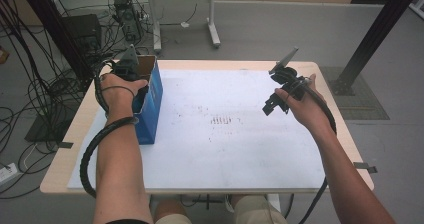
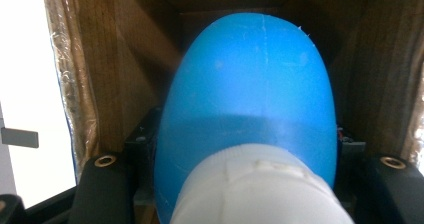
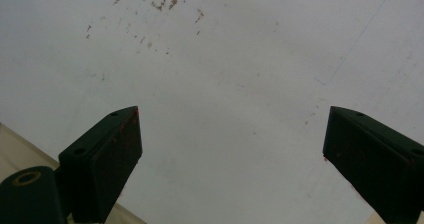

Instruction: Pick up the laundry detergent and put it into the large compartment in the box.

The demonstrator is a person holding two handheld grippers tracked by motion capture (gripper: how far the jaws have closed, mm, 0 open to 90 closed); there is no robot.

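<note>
Left gripper view: left gripper (image 1: 131, 74) clamps a blue bottle (image 2: 250, 114) inside the box (image 1: 150, 101); right gripper (image 3: 230, 159) hangs spread, empty.

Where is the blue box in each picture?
High view: the blue box stands at the table's left side, with the left gripper reaching into its open top.
Left gripper view: its brown inner walls surround a blue bottle.
Right gripper view: not in it.
Shared landmark: the white mat, also at.
</note>
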